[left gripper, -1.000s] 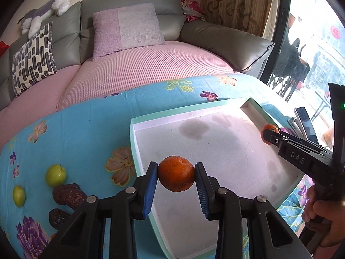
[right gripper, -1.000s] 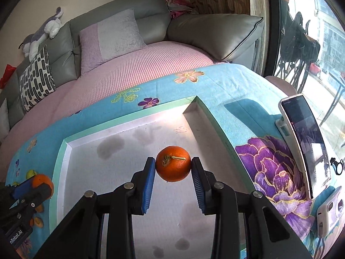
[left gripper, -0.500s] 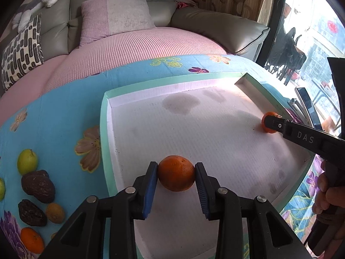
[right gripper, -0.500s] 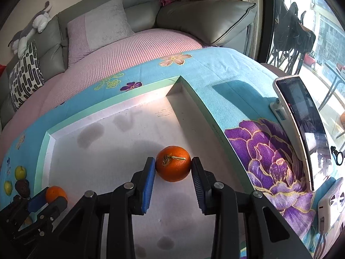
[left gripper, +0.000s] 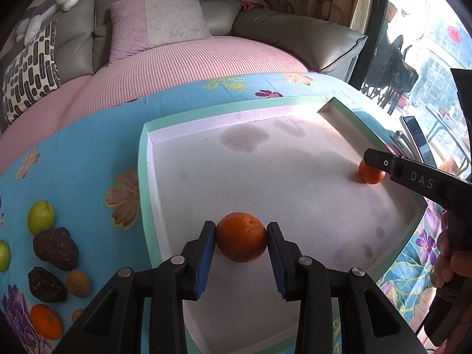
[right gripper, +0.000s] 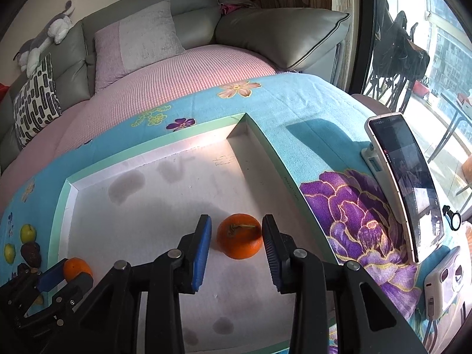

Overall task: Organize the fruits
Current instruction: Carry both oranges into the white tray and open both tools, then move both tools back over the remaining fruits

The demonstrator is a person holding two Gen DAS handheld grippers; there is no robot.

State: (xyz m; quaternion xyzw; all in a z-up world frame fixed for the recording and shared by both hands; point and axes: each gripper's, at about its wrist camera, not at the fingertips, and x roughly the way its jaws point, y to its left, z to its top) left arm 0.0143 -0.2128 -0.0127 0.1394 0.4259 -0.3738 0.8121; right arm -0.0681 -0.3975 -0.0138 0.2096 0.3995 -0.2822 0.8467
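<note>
Tray [left gripper: 143,177], mint-rimmed white cardboard, collecting fruit: left gripper [left gripper: 240,237] clamps round orange tangerine [left gripper: 241,237]; right gripper [right gripper: 237,237] fingers apart, stemmed orange tangerine [right gripper: 239,236] released near right wall.

The tray [left gripper: 147,183] looks like matt, stained white foam board; the floral cloth [left gripper: 82,159] under it is soft fabric; the 2 oranges [left gripper: 240,237] [right gripper: 239,236] have dimpled, faintly glossy peel

Bright window daylight from right, sharp focus, fisheye-warped edges
</note>
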